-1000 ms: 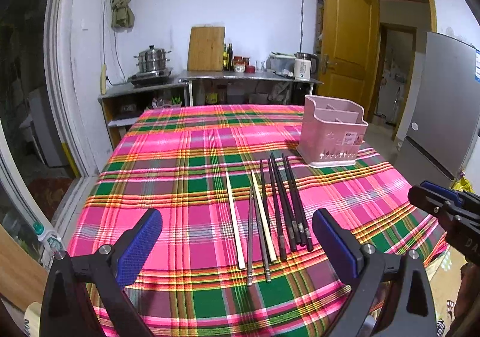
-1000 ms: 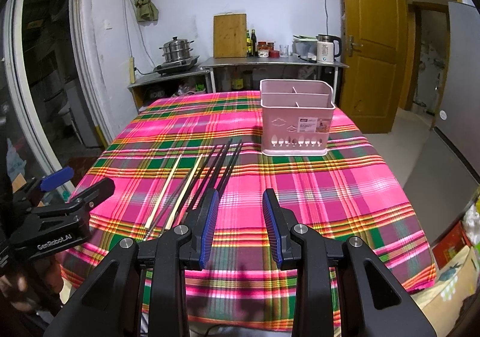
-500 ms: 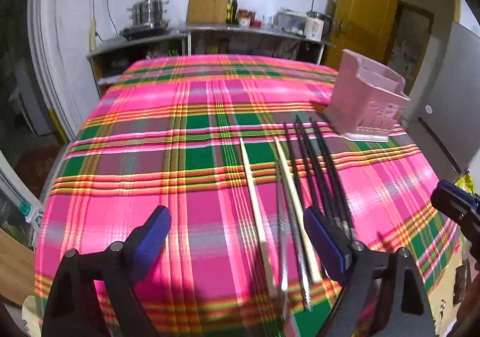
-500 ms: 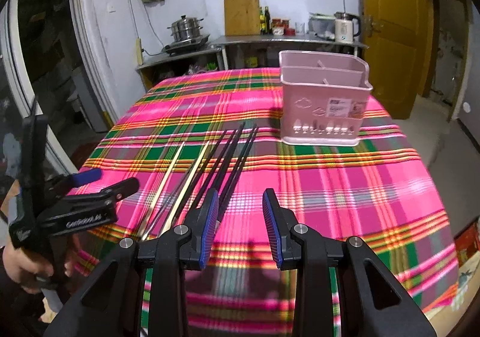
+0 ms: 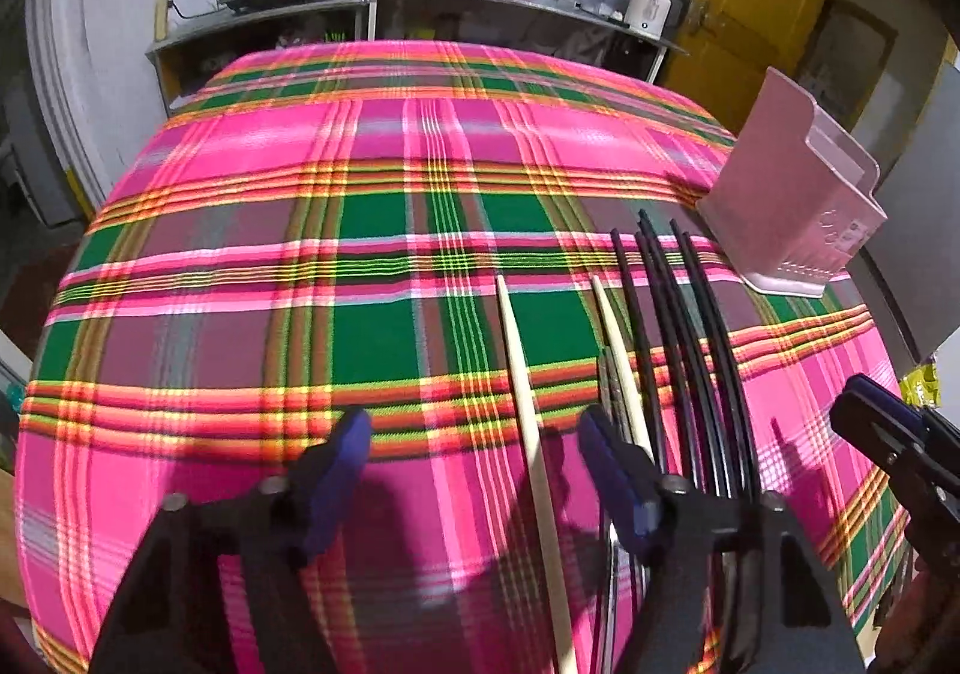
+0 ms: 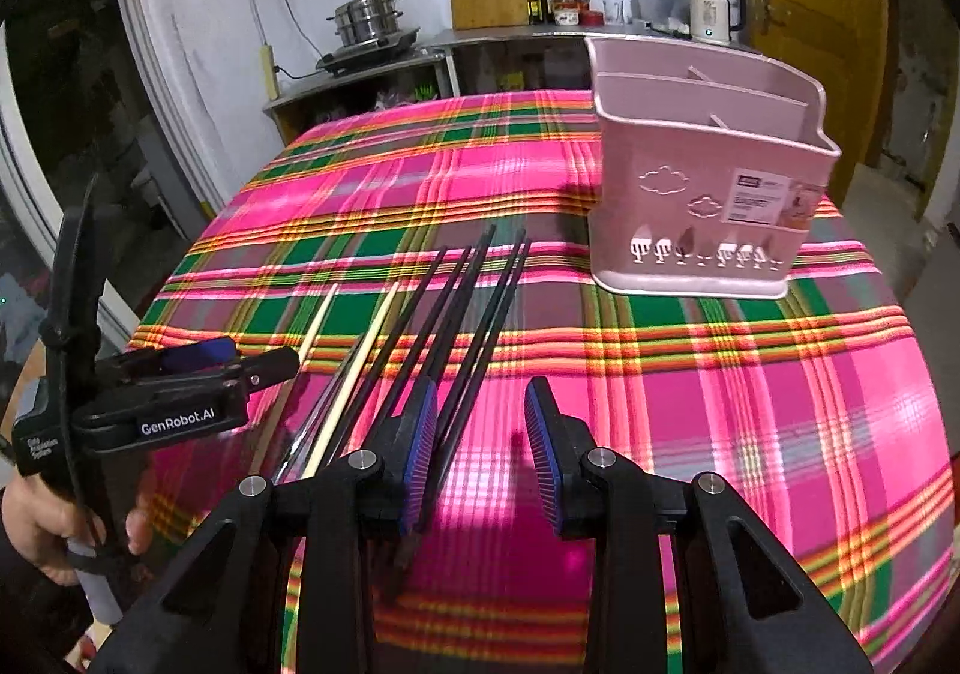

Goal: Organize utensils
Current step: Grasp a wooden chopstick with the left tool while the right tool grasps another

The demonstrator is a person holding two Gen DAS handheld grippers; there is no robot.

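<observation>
My left hand-held gripper [image 5: 474, 452] is closing around a pale chopstick [image 5: 522, 398], not gripping yet; right hand-held gripper [image 6: 480, 452] open, empty, black chopsticks [image 6: 462, 302] beside it, caddy [image 6: 702, 194] beyond.

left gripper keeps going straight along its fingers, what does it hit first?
Probably the pale wooden chopstick, which lies between the closing fingers of the left gripper, or the plaid tablecloth right beside it. Nothing is gripped yet. Depth is hard to judge through the fisheye.

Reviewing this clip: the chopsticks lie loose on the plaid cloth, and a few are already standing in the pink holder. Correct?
Not quite. The pink holder is empty: the right wrist view looks into its compartments and shows nothing inside. The chopsticks do all lie loose on the plaid cloth, beside the holder.
</observation>
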